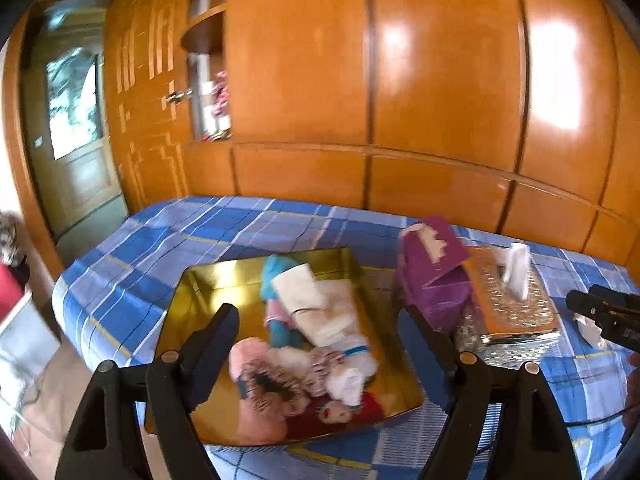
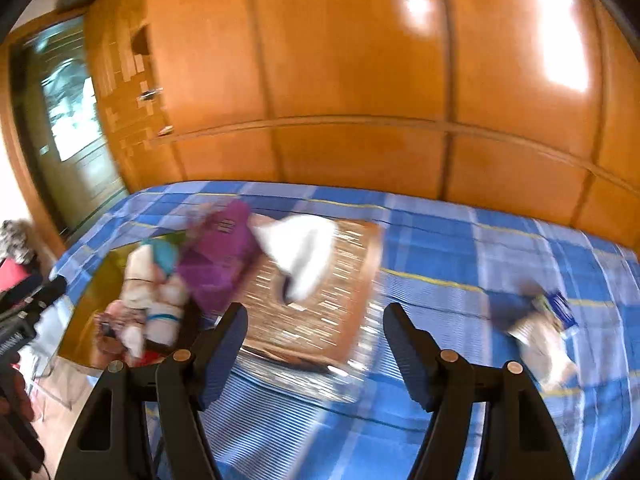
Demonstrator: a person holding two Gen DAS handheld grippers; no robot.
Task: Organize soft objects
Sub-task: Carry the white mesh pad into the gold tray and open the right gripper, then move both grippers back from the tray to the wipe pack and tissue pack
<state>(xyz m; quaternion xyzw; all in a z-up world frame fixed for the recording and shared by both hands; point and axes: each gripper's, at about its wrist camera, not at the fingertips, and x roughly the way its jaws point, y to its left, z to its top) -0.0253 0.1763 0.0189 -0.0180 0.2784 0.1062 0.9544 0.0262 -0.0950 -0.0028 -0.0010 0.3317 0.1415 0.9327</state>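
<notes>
Above gold tray [image 1: 192,280] | left gripper [image 1: 320,320] released | right gripper [image 2: 316,320] released | no legible writing

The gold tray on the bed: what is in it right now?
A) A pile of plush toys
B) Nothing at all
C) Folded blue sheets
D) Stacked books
A: in the left wrist view the tray holds a heap of plush toys, pink, white, teal and red, with the open left claw hanging above them.
</notes>
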